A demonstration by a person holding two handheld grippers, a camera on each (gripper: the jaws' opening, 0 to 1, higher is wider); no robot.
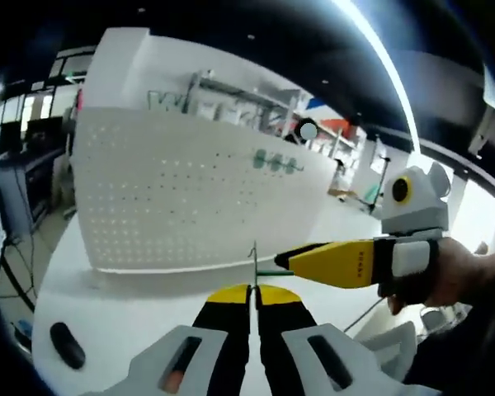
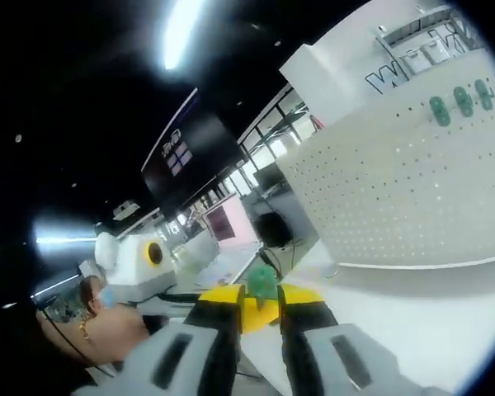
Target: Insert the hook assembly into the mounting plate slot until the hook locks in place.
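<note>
While both tools hang off the board, nothing is seated yet. Left gripper: jaws pressed together on a thin metal wire hook standing upright at 12 o'clock, likely steadied for joining. Right gripper comes in from 3 o'clock, tip touching that wire; a hand drives it. Right gripper view: jaws pinch a green clip. Three green clips already sit on the board at 1 o'clock, well apart from the tools.

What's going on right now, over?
Left gripper shut on thin metal hook. Right gripper shut on green clip. White pegboard ahead, three green clips already mounted. Path looks clear.
</note>
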